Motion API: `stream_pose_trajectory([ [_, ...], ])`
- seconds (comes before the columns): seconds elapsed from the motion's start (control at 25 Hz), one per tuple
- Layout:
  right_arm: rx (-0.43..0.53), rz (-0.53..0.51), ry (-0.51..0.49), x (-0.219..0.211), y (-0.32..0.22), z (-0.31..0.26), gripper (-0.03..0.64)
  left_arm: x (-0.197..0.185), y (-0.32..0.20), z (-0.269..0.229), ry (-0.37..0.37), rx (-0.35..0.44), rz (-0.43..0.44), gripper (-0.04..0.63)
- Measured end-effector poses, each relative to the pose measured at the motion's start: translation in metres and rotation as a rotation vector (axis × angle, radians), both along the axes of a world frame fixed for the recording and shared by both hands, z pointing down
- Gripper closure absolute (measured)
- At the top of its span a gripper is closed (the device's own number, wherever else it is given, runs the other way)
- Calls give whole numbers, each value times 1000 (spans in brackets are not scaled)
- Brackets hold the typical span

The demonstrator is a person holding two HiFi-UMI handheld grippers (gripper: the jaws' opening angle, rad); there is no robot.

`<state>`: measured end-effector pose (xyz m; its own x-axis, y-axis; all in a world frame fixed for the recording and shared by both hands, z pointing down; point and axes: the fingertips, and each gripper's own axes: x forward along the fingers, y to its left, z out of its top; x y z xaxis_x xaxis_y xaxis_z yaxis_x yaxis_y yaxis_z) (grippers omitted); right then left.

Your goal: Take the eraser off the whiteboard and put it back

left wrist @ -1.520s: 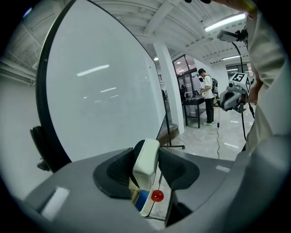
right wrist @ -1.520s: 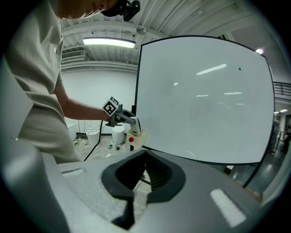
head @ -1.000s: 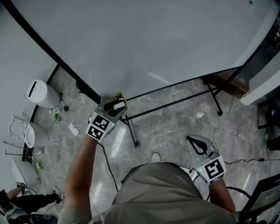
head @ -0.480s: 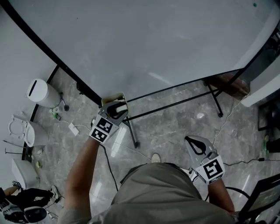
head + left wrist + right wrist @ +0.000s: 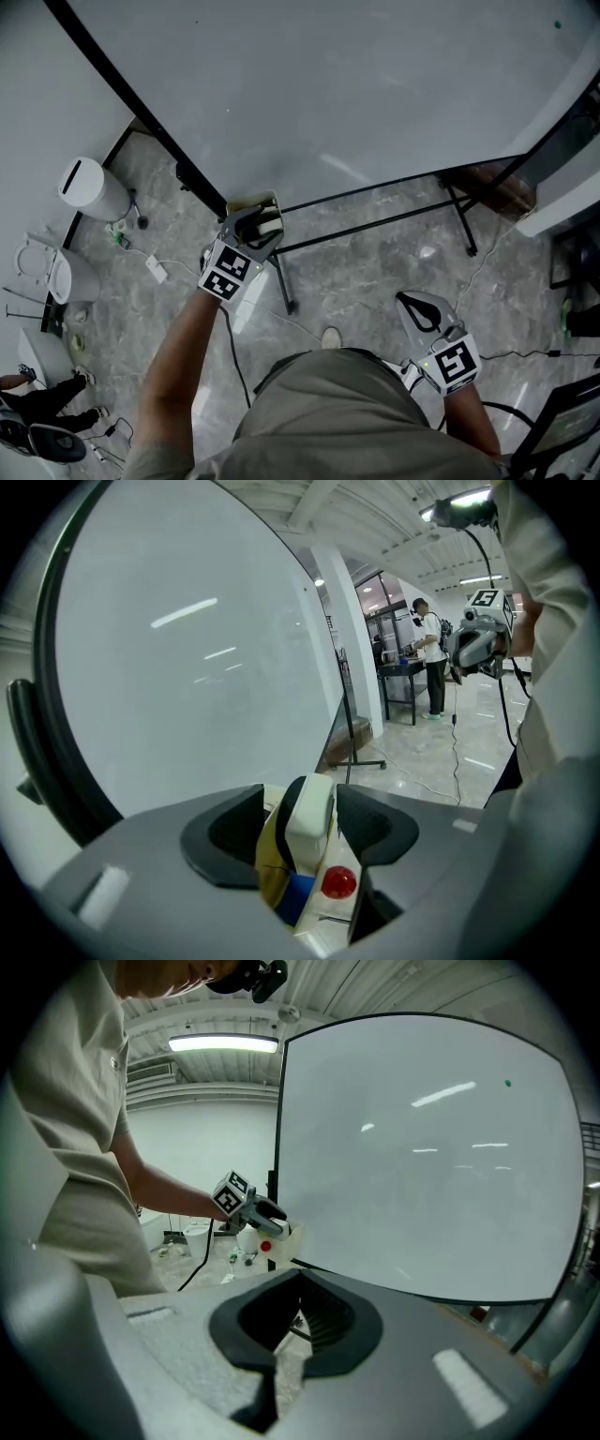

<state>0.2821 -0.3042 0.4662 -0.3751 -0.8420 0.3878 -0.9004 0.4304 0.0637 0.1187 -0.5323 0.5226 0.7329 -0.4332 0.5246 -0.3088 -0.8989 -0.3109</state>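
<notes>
Head view: whiteboard (image 5: 328, 94) on a black stand over a grey stone floor (image 5: 375, 272). Left claw (image 5: 255, 220) is at the board's lower left corner, its tips in a small cream tray (image 5: 246, 201) fixed there. Right claw (image 5: 408, 298) hangs low, well apart from the board, near the person's hip.

Left gripper view: eraser (image 5: 311, 808) stands upright in the tray (image 5: 267, 855), between the jaws of the left claw (image 5: 305, 829). The jaws have just been opening. The left pad is clear of the eraser, with tray wall showing in the gap. The right pad sits just beside it and does not seem to press. A red knob (image 5: 338, 882) shows lower in the tray. A person (image 5: 433, 658) stands at a far surface.

Right gripper view: right claw (image 5: 298, 1279) has its tips together and nothing between them. Beyond it are the whiteboard (image 5: 422, 1147) and the left claw (image 5: 262, 1213) at the tray (image 5: 284, 1238).
</notes>
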Motion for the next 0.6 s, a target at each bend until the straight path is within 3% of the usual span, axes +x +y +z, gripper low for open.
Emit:
stream_pose_trajectory([
  [0.28,1,-20,-4,-32,9,-13,614,-25,21,-45,111,40,-40,334],
  [0.48,27,-58,11,-68,19,-21,614,-71,61,-84,211,24,-77,338],
  [0.6,42,-80,10,-98,29,-28,614,-113,96,-104,259,28,-110,415],
])
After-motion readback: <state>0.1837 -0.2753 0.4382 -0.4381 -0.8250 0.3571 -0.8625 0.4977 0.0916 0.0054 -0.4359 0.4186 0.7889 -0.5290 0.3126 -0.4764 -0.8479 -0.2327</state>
